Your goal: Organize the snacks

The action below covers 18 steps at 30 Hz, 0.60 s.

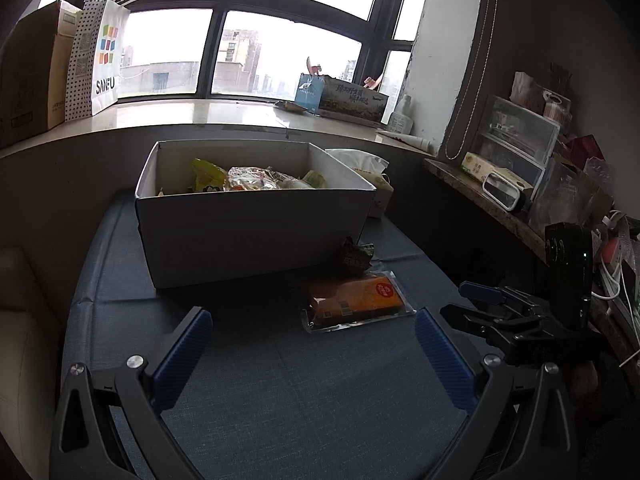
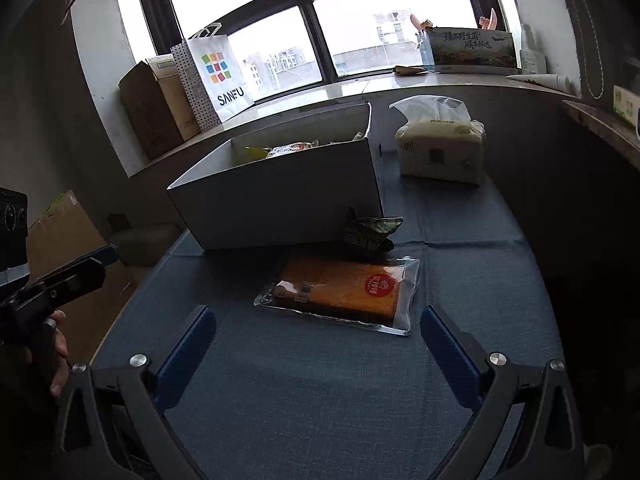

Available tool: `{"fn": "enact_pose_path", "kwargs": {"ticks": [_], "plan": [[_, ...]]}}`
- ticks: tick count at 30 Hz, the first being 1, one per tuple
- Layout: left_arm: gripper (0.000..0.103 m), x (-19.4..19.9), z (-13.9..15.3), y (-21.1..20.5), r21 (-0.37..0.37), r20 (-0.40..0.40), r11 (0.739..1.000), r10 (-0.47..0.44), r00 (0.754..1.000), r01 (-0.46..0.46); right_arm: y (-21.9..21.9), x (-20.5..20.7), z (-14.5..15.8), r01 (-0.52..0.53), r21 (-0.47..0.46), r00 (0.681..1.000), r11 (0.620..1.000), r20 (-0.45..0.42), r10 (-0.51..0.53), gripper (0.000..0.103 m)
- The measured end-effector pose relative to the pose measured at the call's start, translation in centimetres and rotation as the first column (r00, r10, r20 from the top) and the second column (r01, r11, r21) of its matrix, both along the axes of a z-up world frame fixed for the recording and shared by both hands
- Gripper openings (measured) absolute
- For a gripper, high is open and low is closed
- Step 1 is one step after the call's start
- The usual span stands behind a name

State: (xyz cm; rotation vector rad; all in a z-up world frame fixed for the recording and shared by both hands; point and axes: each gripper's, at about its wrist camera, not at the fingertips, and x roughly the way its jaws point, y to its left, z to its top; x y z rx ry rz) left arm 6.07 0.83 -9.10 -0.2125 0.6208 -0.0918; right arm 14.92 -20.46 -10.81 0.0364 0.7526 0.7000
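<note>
My left gripper (image 1: 314,328) hangs low over the bench (image 1: 280,380), its blue fingers (image 1: 182,356) spread wide with nothing between them. My right gripper (image 2: 318,326) is spread just as wide and also empty, hovering over the blue cloth (image 2: 320,392) that covers the bench.

From the left wrist view, the white box (image 1: 252,232) sits at 12 o'clock, open at the top, with several snack packets (image 1: 256,178) piled inside. The orange cake in its clear wrapper (image 1: 356,300) lies flat on the cloth at 1 o'clock, in front of the box and near its right corner. A small dark green packet (image 1: 355,256) stands just behind the cake, touching or nearly touching the front wall of the box.

From the right wrist view, the same cake (image 2: 340,290) lies at 12 o'clock, just beyond my fingertips, with the green packet (image 2: 370,232) right behind it against the box (image 2: 280,208). A pack of tissues (image 2: 440,148) stands at 1 o'clock, apart from the box on its right side. On the windowsill (image 2: 360,92) at 11 o'clock a white paper bag (image 2: 218,76) leans beside brown cartons (image 2: 152,108).

My left hand (image 2: 58,356) shows at 9 o'clock in the right wrist view, wrapped around the left gripper's handle.
</note>
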Motion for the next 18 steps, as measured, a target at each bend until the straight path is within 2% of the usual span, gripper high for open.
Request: {"fn": "enact_pose_path", "kwargs": {"ticks": [7,11,14,18], "plan": [[0.103,0.0,-0.1,-0.2,0.011,-0.002,1.000,0.004,1.000,-0.004,1.4,3.9,-1.4,0.050,-0.022,0.998,0.999,-0.041,-0.051,0.103],[0.103,0.0,-0.2,0.0,0.014,-0.007,1.000,0.010,1.000,-0.010,3.7,7.1,-1.8,0.038,-0.066,0.999,0.997,-0.010,-0.039,0.103],[0.103,0.0,-0.3,0.1,0.017,-0.011,1.000,0.013,1.000,-0.012,5.4,9.7,-2.5,0.034,-0.082,0.999,0.996,-0.040,-0.037,0.103],[0.103,0.1,-0.5,0.7,0.009,-0.024,1.000,0.029,0.999,-0.029,7.5,12.5,-4.1,0.047,-0.170,0.995,0.984,-0.074,-0.061,0.103]]}}
